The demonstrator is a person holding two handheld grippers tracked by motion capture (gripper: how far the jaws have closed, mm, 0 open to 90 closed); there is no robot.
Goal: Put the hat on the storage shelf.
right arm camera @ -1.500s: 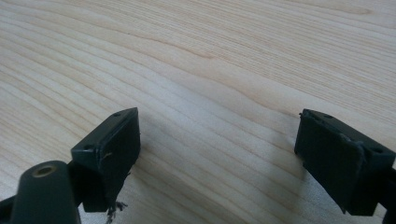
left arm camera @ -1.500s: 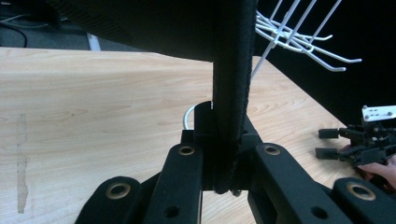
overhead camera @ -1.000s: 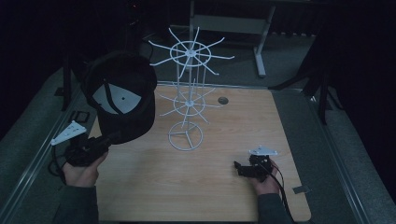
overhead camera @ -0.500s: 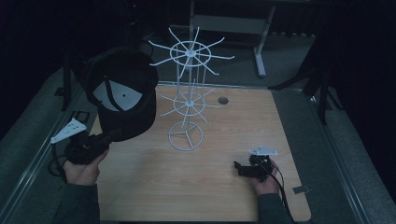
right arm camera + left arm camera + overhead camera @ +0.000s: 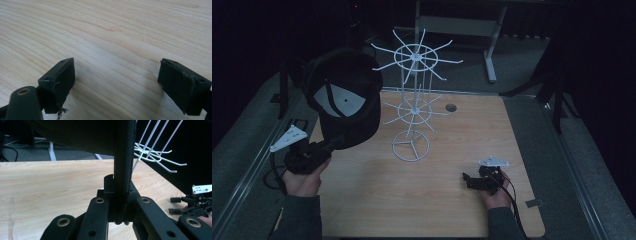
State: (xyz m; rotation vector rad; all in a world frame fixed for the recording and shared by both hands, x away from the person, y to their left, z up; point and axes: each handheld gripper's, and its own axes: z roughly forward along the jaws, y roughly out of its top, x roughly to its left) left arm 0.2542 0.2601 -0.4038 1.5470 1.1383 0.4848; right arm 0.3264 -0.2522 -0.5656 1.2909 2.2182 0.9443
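Holding a black cap point(image 5: 343, 102) by its brim, the left gripper point(image 5: 326, 148) has its jaws squeezed tight on it and lifts it up over the left side of the wooden table point(image 5: 432, 200). The cap hangs in the air just beside the white wire rack point(image 5: 412, 100), not touching it. The right gripper point(image 5: 469, 180) rests low on the table near the right side, jaws wide apart with nothing in them.

1. I work at a pale wooden table point(image 5: 422, 200) with a small round hole point(image 5: 451, 107) near its far edge.
2. Grey carpet floor point(image 5: 532, 65) lies around the table.
3. Beyond the table's far edge stands a grey metal desk frame point(image 5: 492, 45).
4. The room behind that frame is dark; light falls mostly on the table.
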